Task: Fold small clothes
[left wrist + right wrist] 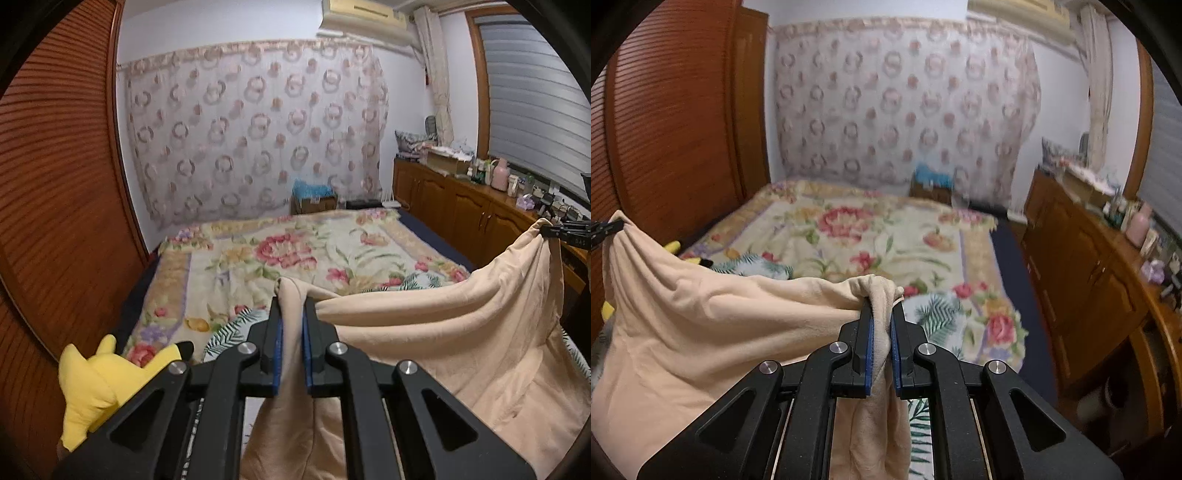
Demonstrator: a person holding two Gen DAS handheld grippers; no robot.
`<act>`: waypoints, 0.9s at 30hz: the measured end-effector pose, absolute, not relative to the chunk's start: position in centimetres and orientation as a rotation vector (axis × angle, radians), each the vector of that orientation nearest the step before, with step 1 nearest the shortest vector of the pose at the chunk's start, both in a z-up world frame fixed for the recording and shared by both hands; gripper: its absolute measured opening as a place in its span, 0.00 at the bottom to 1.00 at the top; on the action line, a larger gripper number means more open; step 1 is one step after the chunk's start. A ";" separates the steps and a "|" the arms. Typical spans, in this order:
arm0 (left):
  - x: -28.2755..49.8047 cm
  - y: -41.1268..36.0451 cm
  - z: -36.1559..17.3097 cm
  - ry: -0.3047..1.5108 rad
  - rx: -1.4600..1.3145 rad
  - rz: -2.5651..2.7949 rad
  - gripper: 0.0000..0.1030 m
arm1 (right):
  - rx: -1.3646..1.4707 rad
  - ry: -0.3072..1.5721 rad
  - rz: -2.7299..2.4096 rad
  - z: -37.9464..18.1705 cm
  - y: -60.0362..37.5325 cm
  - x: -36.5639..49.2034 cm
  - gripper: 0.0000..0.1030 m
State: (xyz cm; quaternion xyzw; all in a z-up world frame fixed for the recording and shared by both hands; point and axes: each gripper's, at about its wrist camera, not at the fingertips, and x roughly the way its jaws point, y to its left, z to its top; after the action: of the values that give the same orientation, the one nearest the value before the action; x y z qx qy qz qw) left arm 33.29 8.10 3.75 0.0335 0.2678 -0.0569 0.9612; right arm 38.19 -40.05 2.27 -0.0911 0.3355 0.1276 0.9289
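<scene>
Bedroom walls close in around a bed (280, 254) spread with a floral blanket, which serves as your landmark throughout. Left of the bed stands a slatted wooden wardrobe (55, 206), and at the bed's near left corner sits a yellow plush toy (96, 384). Above the bed's near edge, your left gripper (291, 325) is clamped tight on a bunched corner of a peach garment (461, 332), the blue pads pressing the cloth from both sides. From there the garment stretches rightward and sags in loose folds above the bed's near end. Your right gripper (881, 321) pinches the opposite corner of that cloth just as firmly, with extra fabric hanging down between its arms. Behind the bed hangs a rose-patterned curtain (255, 129). Right of the bed runs a wooden cabinet (454, 199) cluttered with small items.
</scene>
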 end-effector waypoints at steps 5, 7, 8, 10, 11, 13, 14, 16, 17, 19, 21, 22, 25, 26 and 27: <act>35.3 7.7 1.9 0.598 0.063 -0.123 0.08 | -0.172 0.731 0.260 -0.7 -40.8 40.0 0.05; 35.6 7.8 1.3 0.626 0.060 -0.132 0.11 | -0.156 0.743 0.270 -1.2 -40.8 40.3 0.10; 35.6 7.8 0.9 0.640 0.061 -0.136 0.13 | -0.153 0.746 0.271 -1.4 -40.9 40.3 0.16; 35.3 7.7 0.4 0.668 0.058 -0.157 0.20 | -0.154 0.754 0.279 -1.7 -41.1 40.1 0.23; 34.9 7.6 0.1 0.678 0.055 -0.172 0.26 | -0.151 0.757 0.287 -1.8 -41.2 39.9 0.31; 34.0 7.7 0.1 0.682 0.052 -0.170 0.29 | -0.149 0.757 0.283 -2.0 -41.5 38.9 0.52; 33.5 7.9 0.0 0.685 0.047 -0.173 0.31 | -0.146 0.757 0.282 -2.1 -41.5 38.5 0.54; 32.1 8.1 -0.4 0.702 0.036 -0.180 0.33 | -0.140 0.760 0.284 -2.6 -41.8 36.7 0.54; 31.3 8.1 -0.8 0.710 0.037 -0.177 0.34 | -0.136 0.763 0.289 -2.8 -42.0 35.9 0.54; 30.0 8.5 -1.6 0.729 0.039 -0.182 0.36 | -0.123 0.781 0.319 -3.4 -42.2 34.0 0.54; 28.7 8.6 -2.9 0.765 0.042 -0.182 0.36 | -0.114 0.812 0.334 -4.3 -42.4 32.5 0.54; 28.3 8.7 -3.3 0.773 0.044 -0.181 0.37 | -0.102 0.827 0.338 -4.9 -42.6 31.7 0.54; 26.9 8.8 -5.1 0.821 0.050 -0.178 0.37 | -0.076 0.879 0.362 -6.7 -42.9 29.9 0.54; 26.6 8.9 -5.8 0.841 0.056 -0.175 0.38 | -0.078 0.893 0.360 -7.1 -42.9 29.6 0.54; 26.6 9.1 -6.4 0.855 0.062 -0.170 0.38 | -0.086 0.911 0.353 -7.6 -43.0 29.2 0.54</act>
State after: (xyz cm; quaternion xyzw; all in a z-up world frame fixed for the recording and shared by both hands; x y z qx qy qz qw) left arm 26.63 9.10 -6.44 0.0301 0.4139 -0.0821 0.9061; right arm 29.24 -42.96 -7.65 -0.0413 0.4377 0.1695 0.8820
